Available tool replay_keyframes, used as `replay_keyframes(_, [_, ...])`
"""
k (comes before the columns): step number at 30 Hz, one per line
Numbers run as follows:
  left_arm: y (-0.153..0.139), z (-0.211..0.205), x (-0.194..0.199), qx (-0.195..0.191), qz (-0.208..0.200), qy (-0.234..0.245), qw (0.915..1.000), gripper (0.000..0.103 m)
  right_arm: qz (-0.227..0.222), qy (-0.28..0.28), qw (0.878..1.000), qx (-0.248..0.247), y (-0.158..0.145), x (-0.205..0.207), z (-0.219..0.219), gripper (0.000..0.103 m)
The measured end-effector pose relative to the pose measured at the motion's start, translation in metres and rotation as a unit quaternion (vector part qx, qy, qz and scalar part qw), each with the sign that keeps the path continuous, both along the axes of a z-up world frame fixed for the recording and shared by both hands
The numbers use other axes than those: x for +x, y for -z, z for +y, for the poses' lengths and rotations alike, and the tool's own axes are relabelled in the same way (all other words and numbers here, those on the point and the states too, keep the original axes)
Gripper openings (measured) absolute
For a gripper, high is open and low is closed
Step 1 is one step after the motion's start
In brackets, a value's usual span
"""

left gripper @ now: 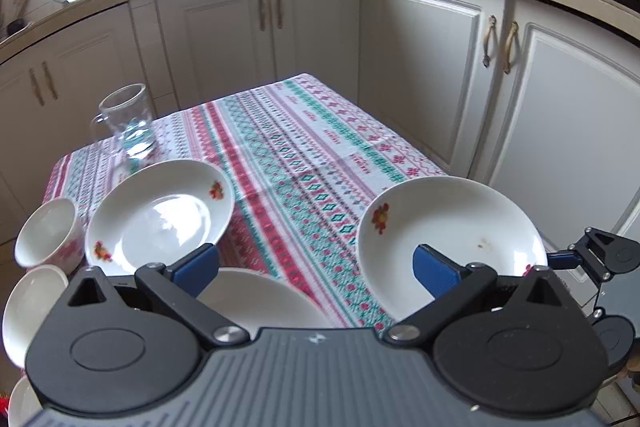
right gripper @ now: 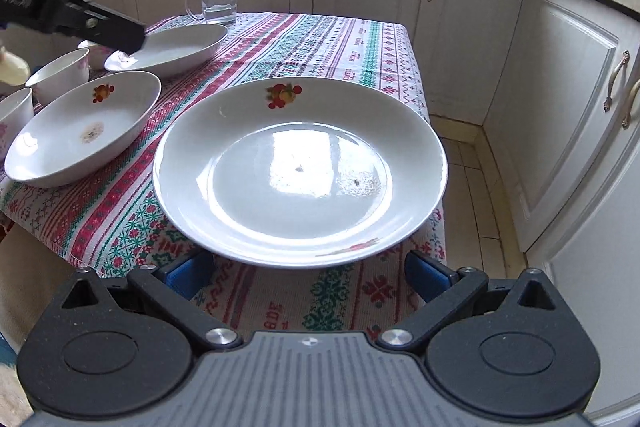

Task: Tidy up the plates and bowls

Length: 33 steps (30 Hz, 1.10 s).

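Plates (right gripper: 300,167) and bowls (right gripper: 60,75) are sitting on the patterned tabletop (right gripper: 320,39), one plate lying near the right gripper (right gripper: 306,277). Both the right gripper and the left gripper (left gripper: 316,267) are holding their fingers wide open, gripping nothing.

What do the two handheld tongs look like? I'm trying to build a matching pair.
Both look alike. The left tongs and right tongs have blue finger pads on black linkage arms with silver pivot bolts, two rounded black housings with circular caps, and a grey ribbed body between them. No cables, sleeves or hands are visible.
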State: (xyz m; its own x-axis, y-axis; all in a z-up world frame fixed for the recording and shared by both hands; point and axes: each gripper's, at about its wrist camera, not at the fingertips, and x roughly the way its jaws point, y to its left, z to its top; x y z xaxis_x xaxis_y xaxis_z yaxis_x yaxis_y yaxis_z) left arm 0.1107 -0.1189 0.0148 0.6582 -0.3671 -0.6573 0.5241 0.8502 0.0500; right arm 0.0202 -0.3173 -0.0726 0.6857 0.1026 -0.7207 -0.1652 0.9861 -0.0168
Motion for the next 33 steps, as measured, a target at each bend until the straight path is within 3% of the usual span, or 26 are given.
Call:
replay_keyframes(12, [0.009,-0.048,0.021,0.016,0.023,0.070,0.9972,0.102,-0.008,-0.016,1.000,0.004,0.002,0.007,-0.002,0.103])
replay_keyframes(24, [0.030,-0.087,0.052,0.036,0.073,0.157,0.9843,0.101,-0.038,-0.042,0.998,0.013,0.006,0.001,-0.010,0.103])
replay_keyframes(33, [0.054,-0.099,0.078,0.051,0.131,0.171,0.9751,0.082,-0.059,-0.065,0.996,0.019,0.008,-0.003,-0.017,0.103])
